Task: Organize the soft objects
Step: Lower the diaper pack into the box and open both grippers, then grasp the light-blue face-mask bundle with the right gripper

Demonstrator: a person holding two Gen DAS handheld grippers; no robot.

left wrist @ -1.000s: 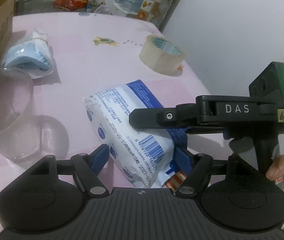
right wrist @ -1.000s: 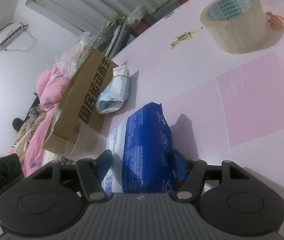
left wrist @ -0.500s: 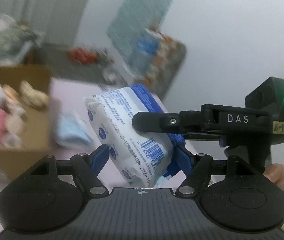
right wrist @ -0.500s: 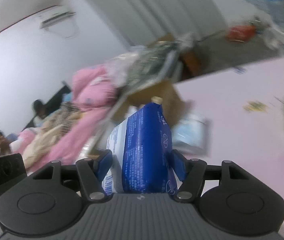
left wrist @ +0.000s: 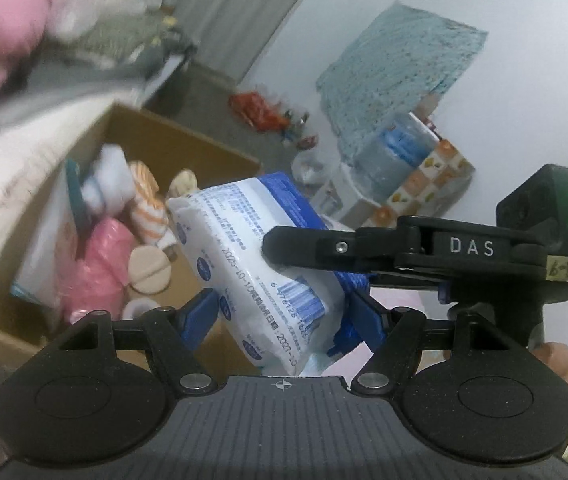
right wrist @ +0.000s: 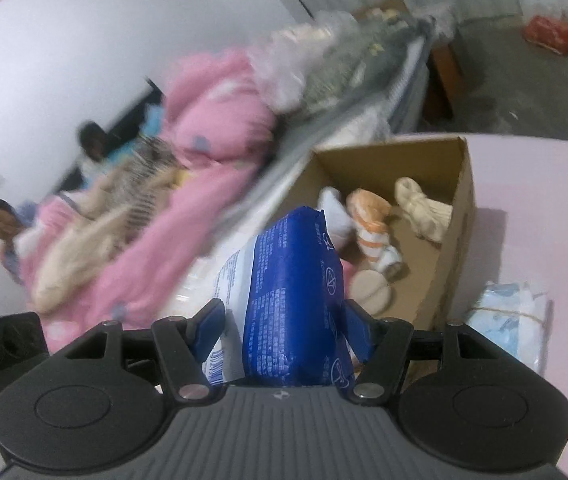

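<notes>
Both hand-held grippers, left (left wrist: 279,316) and right (right wrist: 284,328), are squeezing soft, light tissue pack (left wrist: 251,264) mid-body; box (left wrist: 187,140) sitting at 10 o'clock.

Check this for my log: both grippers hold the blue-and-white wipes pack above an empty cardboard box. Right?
Not quite: the cardboard box is not empty. The right wrist view shows soft items in it, including an orange-striped rolled cloth. Both the left gripper and the right gripper do hold the wipes pack.

Pink table (right wrist: 544,200) bearing cardboard box (right wrist: 462,216), mask bundle (right wrist: 512,320).
</notes>
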